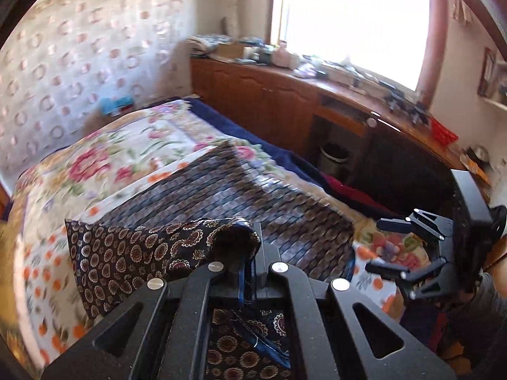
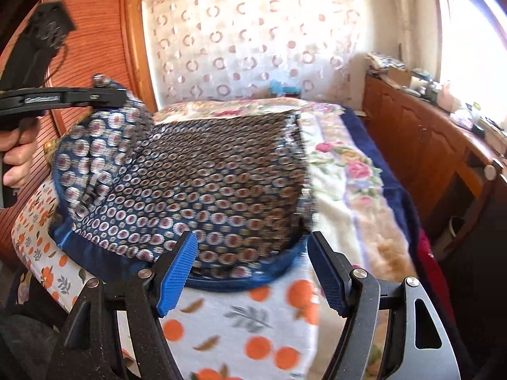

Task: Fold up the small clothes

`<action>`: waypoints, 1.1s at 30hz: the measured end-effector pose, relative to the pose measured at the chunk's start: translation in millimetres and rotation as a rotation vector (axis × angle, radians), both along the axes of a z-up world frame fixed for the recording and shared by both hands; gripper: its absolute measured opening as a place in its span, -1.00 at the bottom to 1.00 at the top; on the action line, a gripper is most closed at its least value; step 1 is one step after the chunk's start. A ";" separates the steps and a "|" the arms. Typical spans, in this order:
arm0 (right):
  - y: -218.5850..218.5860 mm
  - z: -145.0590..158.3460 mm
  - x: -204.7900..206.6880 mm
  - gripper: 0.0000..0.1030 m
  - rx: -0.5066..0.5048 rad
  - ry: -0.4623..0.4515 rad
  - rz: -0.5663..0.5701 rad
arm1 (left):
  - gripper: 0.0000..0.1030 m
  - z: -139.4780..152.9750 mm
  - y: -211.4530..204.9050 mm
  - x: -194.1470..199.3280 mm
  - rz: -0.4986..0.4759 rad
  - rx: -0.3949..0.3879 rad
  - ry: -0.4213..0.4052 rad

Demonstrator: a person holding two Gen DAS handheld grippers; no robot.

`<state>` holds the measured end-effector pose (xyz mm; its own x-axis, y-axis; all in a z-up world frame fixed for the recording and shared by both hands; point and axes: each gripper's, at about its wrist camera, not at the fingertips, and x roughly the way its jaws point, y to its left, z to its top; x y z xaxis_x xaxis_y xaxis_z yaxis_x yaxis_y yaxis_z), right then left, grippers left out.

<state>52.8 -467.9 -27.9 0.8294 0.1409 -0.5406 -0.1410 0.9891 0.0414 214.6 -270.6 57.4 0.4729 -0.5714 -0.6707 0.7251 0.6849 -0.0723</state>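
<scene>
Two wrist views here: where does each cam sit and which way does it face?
Left wrist: on the left claw, shut on the dark patterned cloth; faces across the bed toward the window. The right claw shows at right.
Right wrist: on the open right claw; faces along the bed toward the curtain. A hand shows at left.
Shared: cloth, bed, wooden cabinet.

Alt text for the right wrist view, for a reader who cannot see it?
The open right tool hangs over a dark patterned cloth on a bed. At upper left, the left tool lifts one edge of the cloth.
</scene>
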 end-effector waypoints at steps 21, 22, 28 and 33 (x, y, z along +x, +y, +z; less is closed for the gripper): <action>-14.4 1.5 33.1 0.44 0.009 0.029 -0.025 | 0.25 -15.7 4.5 46.3 0.043 0.046 -0.015; -11.2 3.0 37.5 0.44 0.003 0.029 -0.017 | 0.25 -20.6 11.7 52.0 0.060 0.059 -0.012; 16.6 11.0 74.8 0.44 -0.028 0.040 0.050 | 0.25 -54.1 55.9 76.1 0.143 0.115 0.006; 46.6 16.4 110.1 0.44 -0.040 0.059 0.113 | 0.25 -73.3 82.0 86.9 0.181 0.124 0.001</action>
